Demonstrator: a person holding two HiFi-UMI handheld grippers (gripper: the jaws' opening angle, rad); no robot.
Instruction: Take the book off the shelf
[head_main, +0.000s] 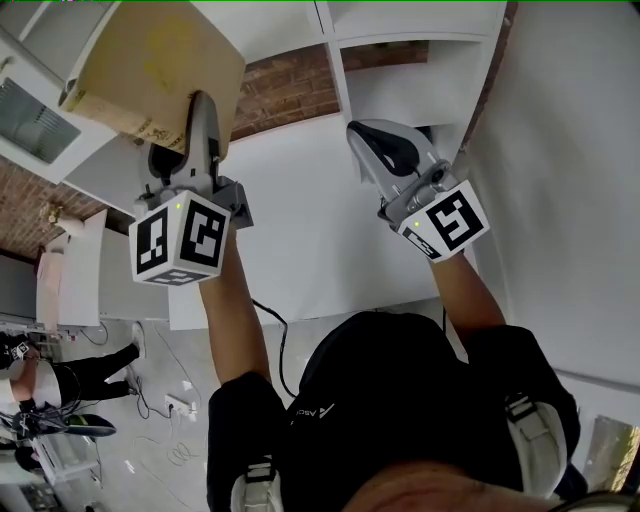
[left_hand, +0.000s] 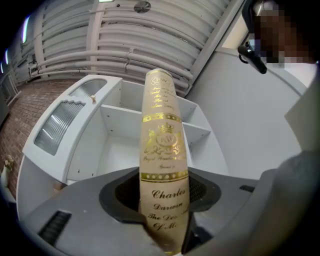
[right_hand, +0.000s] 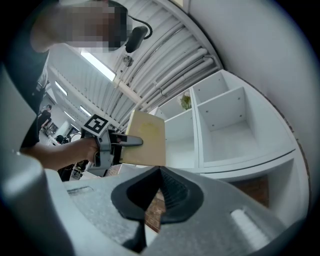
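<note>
A tan hardback book (head_main: 160, 65) with gold lettering on its spine (left_hand: 160, 165) is out in the air, in front of the white shelf unit (head_main: 420, 90). My left gripper (head_main: 190, 125) is shut on the book's lower end, and the spine stands up between the jaws in the left gripper view. From the right gripper view the book (right_hand: 146, 139) shows flat-on, held by the left gripper (right_hand: 125, 142) before the open white compartments (right_hand: 225, 125). My right gripper (head_main: 385, 145) is level with the left one, to its right, shut with nothing in it (right_hand: 159, 185).
The shelf compartments (left_hand: 125, 145) behind the book are bare. A white cabinet with a ribbed glass door (left_hand: 62, 125) stands at the left, against a brick wall (head_main: 285, 90). A white wall (head_main: 570, 150) runs along the right. A person (head_main: 60, 385) and cables (head_main: 170, 405) are on the floor at lower left.
</note>
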